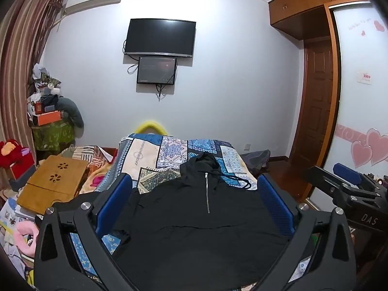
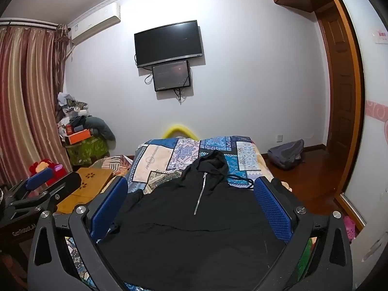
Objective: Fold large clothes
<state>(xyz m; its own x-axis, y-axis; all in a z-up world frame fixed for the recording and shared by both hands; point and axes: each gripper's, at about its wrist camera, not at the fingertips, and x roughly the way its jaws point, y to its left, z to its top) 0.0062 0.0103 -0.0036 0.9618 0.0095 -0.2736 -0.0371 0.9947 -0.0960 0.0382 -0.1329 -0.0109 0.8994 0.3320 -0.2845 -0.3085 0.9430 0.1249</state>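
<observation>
Now both grippers, left (image 1: 195, 203) and right (image 2: 191, 201), gape wide and empty above the black hoodie (image 1: 194, 220) spread flat on the patchwork bedspread (image 1: 155, 155).

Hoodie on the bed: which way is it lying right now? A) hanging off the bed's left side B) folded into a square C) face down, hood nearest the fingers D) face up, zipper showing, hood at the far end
D: the hoodie lies spread flat, its silver zipper showing and its hood toward the far wall.

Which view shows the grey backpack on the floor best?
Right wrist view: the grey backpack sits whole on the wooden floor beside the bed. In the left wrist view, only its dim top shows past the bed's corner.
</observation>
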